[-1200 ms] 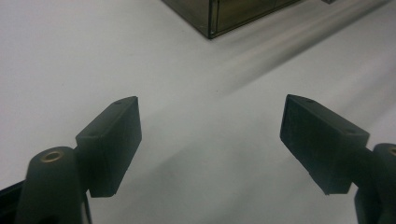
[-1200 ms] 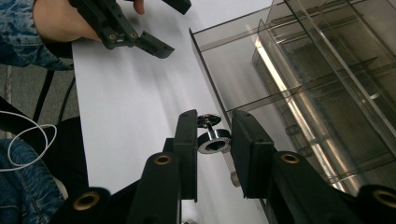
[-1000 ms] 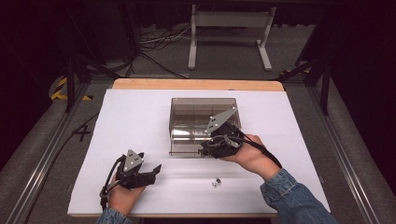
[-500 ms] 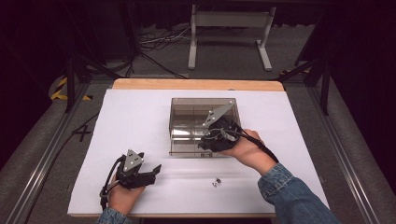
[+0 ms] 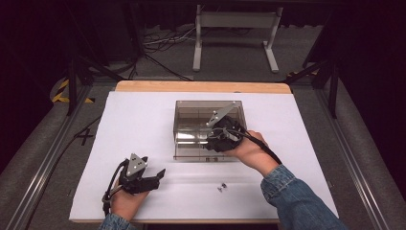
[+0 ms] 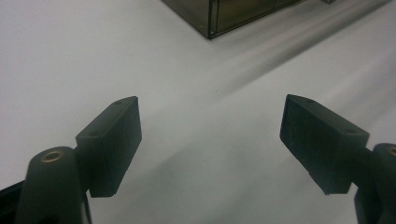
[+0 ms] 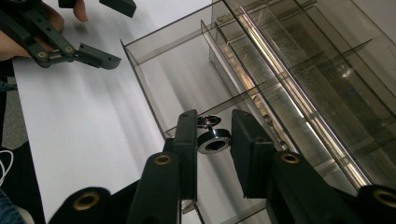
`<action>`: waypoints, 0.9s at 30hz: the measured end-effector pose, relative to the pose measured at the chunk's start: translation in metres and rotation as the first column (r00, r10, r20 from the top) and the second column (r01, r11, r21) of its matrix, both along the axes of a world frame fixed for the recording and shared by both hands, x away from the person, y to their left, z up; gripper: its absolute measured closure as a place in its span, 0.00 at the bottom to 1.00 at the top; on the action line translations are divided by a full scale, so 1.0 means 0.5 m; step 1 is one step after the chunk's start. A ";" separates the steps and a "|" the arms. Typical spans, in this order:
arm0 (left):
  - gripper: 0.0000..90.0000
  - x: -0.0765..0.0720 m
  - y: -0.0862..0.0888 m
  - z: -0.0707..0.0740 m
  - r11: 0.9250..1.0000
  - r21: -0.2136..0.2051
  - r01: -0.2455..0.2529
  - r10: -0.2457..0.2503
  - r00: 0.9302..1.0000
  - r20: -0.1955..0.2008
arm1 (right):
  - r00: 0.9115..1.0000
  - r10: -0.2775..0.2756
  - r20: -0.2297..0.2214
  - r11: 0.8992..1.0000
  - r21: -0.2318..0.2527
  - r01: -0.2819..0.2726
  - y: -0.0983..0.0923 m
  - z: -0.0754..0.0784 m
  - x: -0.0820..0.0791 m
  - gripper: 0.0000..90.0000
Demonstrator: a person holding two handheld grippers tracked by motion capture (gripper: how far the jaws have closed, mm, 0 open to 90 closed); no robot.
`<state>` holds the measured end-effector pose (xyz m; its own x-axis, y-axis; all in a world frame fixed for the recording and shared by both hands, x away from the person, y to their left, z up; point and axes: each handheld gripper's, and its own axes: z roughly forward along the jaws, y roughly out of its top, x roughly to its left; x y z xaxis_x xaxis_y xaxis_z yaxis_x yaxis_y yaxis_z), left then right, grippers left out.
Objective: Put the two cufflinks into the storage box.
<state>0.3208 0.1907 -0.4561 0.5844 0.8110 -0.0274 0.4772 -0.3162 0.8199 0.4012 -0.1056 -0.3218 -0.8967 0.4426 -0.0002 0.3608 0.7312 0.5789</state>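
The right gripper (image 7: 212,135) hangs over the near front compartment of the smoky, see-through plastic organiser box (image 5: 191,108), which sits on the white table cover (image 5: 139,120) toward the middle of the table. In the right gripper view its two black jaws stand close together with a small shiny metal caster, a silver ring with a stubby wheel part on top (image 7: 212,137), between them. The caster touches the left jaw and seems pinched, though a thin gap shows at the right pad, so I judge it held but not firmly. In the high view the same gripper (image 5: 218,139) leans over the box's front wall, with the hand behind it.

A second small metal piece (image 5: 221,186) lies loose on the cover, in front of the box and well apart from it.

The left gripper (image 5: 155,175) rests low on the cover at the near left, jaws spread wide with nothing between them (image 6: 210,135); a corner of the box shows far ahead of it.

What could go wrong: the caster is round and slick, so a light or off-centre pinch could let it roll out and drop onto a divider or bounce into the wrong compartment. If the jaws part while tilted, the piece may slide toward the front wall rather than settle flat. The box is light, and a jaw catching its thin rim could shove it across the cover
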 end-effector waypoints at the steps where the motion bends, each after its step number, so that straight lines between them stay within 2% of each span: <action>1: 0.24 0.000 0.000 0.000 1.000 0.001 0.000 0.000 1.000 0.000 | 1.000 -0.004 -0.003 1.000 -0.004 0.004 0.001 -0.003 0.001 0.80; 10: 0.24 0.000 0.000 0.000 1.000 0.002 0.001 -0.001 1.000 0.002 | 1.000 -0.015 -0.009 1.000 -0.022 0.015 0.007 -0.022 0.014 0.80; 27: 0.24 0.000 0.000 0.000 1.000 -0.001 0.003 -0.003 1.000 -0.002 | 1.000 -0.010 -0.021 0.999 -0.047 0.009 0.014 -0.047 0.014 0.80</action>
<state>0.3207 0.1905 -0.4562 0.5870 0.8090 -0.0292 0.4780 -0.3172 0.8191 0.4081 -0.0987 -0.3452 -0.8927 0.4507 -0.0022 0.3795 0.7542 0.5358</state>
